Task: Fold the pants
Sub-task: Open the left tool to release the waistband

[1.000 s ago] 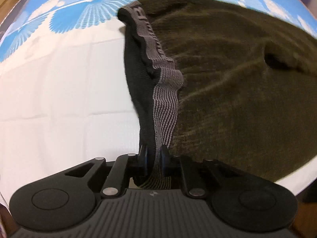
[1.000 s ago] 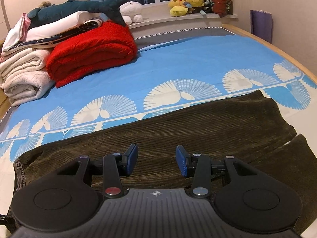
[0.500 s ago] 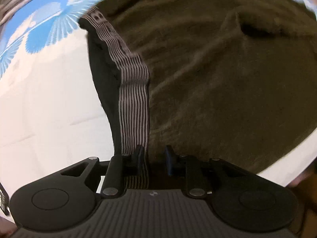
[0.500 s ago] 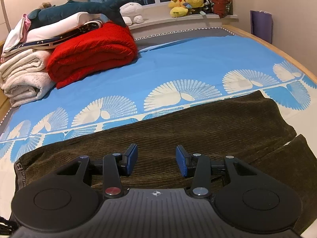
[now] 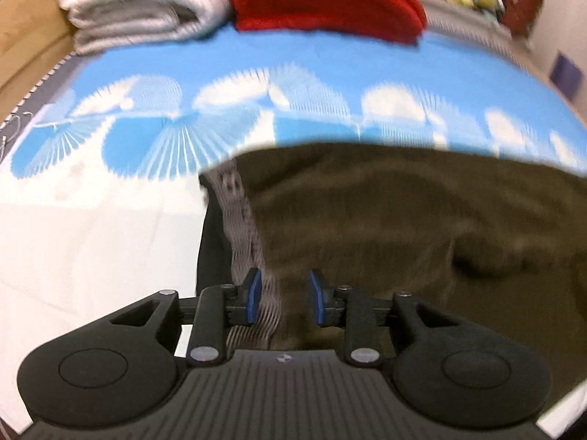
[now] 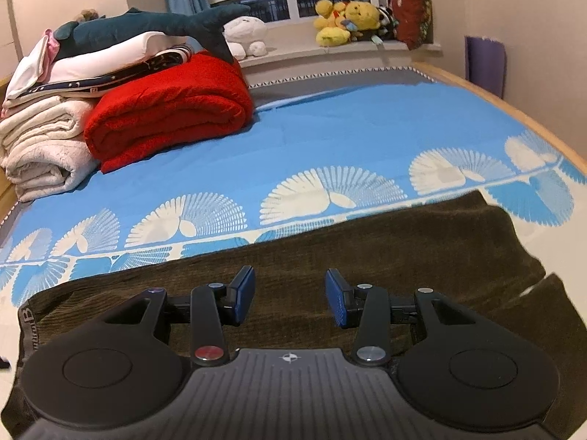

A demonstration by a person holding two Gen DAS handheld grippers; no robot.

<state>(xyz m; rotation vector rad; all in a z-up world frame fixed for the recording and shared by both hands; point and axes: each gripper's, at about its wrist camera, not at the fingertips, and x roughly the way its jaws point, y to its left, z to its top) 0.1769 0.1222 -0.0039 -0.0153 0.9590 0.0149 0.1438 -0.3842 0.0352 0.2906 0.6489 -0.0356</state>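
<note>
Dark olive corduroy pants (image 6: 385, 249) lie flat across the near part of the bed, waist to the left, leg ends to the right. Their grey striped waistband (image 5: 242, 220) shows in the left wrist view, and in the right wrist view (image 6: 26, 326) at the far left. My left gripper (image 5: 282, 297) is open just above the waistband, with nothing held between the blue pads. My right gripper (image 6: 290, 299) is open and empty above the middle of the pants (image 5: 422, 227).
The bed has a blue and white fan-pattern sheet (image 6: 330, 139). A folded red blanket (image 6: 168, 110), white blankets (image 6: 40, 146) and a plush shark (image 6: 146, 25) are stacked at the back left. Soft toys (image 6: 345, 18) sit on the window sill. A wooden bed edge (image 6: 513, 102) runs at right.
My left gripper has opened and let go of the waistband, which now lies on the bed. The left view has tilted up toward the back of the bed. The right gripper is still.
</note>
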